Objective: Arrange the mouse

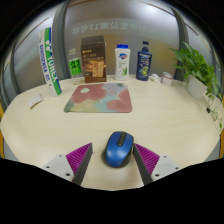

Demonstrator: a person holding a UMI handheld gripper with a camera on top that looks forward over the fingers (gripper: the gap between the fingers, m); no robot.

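Observation:
A blue computer mouse (pixel 117 149) with a dark scroll wheel rests on the beige table (pixel 40 125), between my two fingers. My gripper (pixel 113 150) is open around it: a small gap shows beside the left purple pad (pixel 80 156), and the right pad (pixel 148 156) lies close against the mouse's side. A mouse mat (pixel 98 98) with a pink and green pattern lies flat on the table beyond the mouse, a short way ahead of the fingertips.
Along the back of the table stand a tall white and green box (pixel 48 55), a brown box (pixel 93 58), a white carton (pixel 122 62) and a dark bottle (pixel 144 62). A leafy plant (pixel 195 65) stands at the far right.

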